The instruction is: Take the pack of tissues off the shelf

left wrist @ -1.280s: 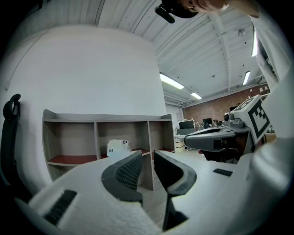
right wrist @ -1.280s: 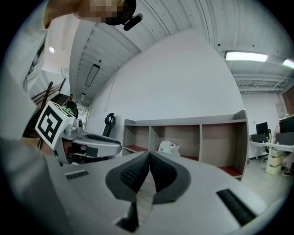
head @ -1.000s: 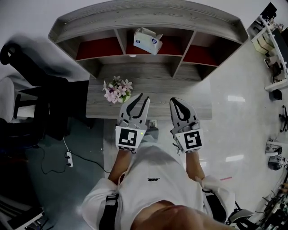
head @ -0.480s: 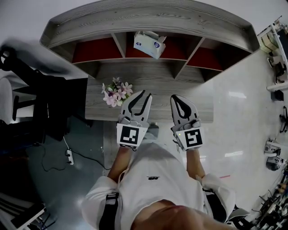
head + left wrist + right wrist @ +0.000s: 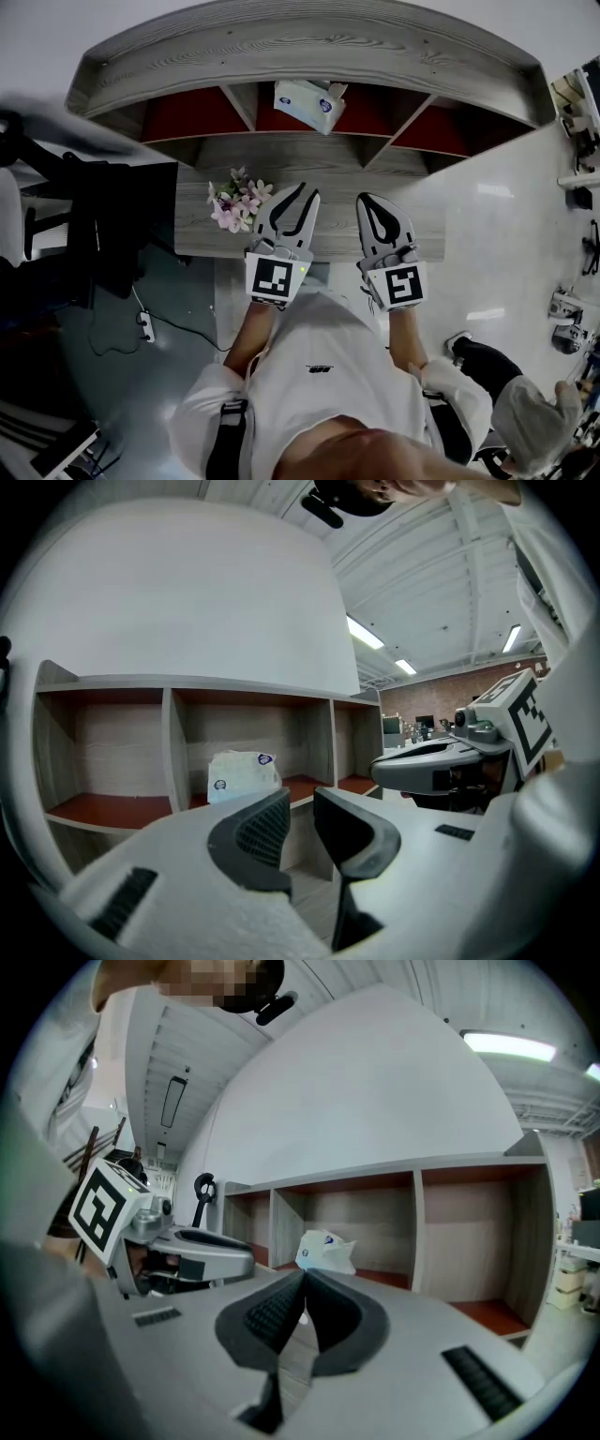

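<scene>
The pack sits in the middle bay of the shelf, at the top centre of the head view, and nothing is touching it. It seems to lean a little to one side, though the steep angle makes that hard to judge. Over the last second the shelf has spread wider across the frame and the pack has slid slightly lower in it. The person has evidently stepped closer to the desk.

Both tools have crept up the frame with that step but are still well short of the pack, low over the desk's near edge. The left gripper has its jaws parted by a moderate gap with nothing between them. The right gripper has its tips pressed together and is empty.

So the reach has only begun, and the parted left tool looks the readier of the two.

The flowers stand just left of the left gripper, clear of a straight path. A second person has come into the lower right corner.
</scene>
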The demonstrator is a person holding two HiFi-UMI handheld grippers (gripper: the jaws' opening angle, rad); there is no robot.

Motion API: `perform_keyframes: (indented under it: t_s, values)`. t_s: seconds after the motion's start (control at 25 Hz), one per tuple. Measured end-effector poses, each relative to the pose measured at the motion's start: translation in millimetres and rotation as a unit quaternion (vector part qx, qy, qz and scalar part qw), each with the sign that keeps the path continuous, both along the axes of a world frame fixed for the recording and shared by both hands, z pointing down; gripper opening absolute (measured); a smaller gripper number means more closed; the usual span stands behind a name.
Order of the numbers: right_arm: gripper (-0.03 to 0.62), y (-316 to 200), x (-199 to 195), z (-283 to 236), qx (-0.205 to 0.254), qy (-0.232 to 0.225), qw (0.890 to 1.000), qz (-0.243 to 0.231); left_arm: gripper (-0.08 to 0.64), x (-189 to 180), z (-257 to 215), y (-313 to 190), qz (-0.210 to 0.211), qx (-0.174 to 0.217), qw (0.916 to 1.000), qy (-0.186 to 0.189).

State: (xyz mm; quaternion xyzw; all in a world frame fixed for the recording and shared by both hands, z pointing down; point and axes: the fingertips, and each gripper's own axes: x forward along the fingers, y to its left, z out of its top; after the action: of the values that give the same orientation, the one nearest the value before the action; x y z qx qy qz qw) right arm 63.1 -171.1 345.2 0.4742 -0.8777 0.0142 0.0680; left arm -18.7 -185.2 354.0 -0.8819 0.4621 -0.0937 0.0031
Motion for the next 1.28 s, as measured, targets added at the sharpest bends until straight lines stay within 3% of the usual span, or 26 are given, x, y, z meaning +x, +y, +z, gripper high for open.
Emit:
perform_keyframes:
  t_s: [0.76,1.28]
  values:
    - [0.026,-59,7,12,-0.012,0.002,1.0,0.007,0.091,18,18,-71,0.021,-0.008,0.9997,-0.013]
    - [0.026,-87,5,23,-0.028,0.003,0.999,0.019,0.107,28,17,-109,0.035,-0.005,0.9994,-0.001]
